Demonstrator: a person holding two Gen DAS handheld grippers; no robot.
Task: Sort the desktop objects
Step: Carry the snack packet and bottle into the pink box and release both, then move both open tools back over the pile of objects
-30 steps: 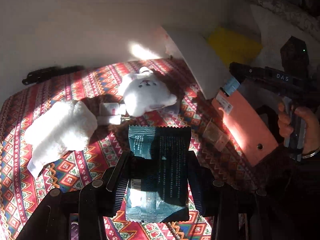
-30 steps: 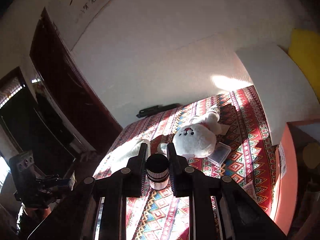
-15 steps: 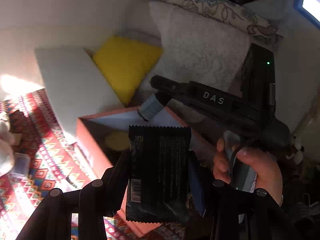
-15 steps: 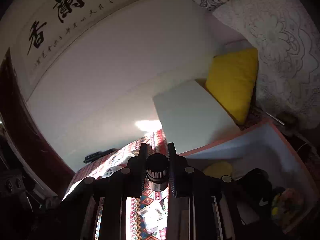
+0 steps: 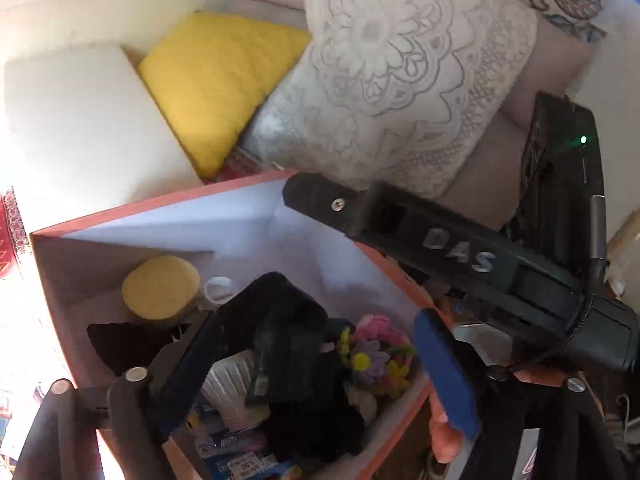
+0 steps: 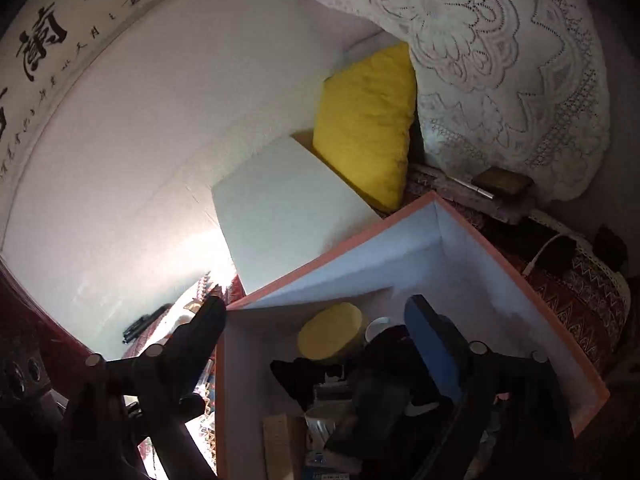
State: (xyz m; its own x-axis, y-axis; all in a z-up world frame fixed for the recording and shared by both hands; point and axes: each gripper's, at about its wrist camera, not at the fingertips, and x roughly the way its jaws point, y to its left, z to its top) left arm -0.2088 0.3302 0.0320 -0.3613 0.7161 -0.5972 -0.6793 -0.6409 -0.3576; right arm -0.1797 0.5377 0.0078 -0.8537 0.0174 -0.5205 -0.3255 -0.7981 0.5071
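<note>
An orange box (image 5: 160, 200) with white inner walls (image 6: 472, 264) fills the lower part of both views. My left gripper (image 5: 320, 320) hangs open over it, blue pad (image 5: 444, 372) to the right. Below and between its fingers the dark snack packet (image 5: 288, 356) lies loose on the heap inside the box. My right gripper (image 6: 316, 308) is also open wide above the box, and nothing sits between its fingers. I cannot pick out the small black and silver cylinder among the dark things in the box. The right gripper's body (image 5: 460, 256) crosses the left wrist view.
In the box lie a yellow round thing (image 5: 160, 296), a white cup (image 5: 218, 288), a black cloth item, a colourful flower toy (image 5: 372, 356) and small packets. Behind stand a white block (image 6: 288, 208), a yellow cushion (image 6: 368, 120) and a lace-covered cushion (image 5: 400, 80).
Both grippers swung from the patterned cloth to above the orange box. Both have opened: the left let go of the dark packet, and the cylinder has left the right fingers.
</note>
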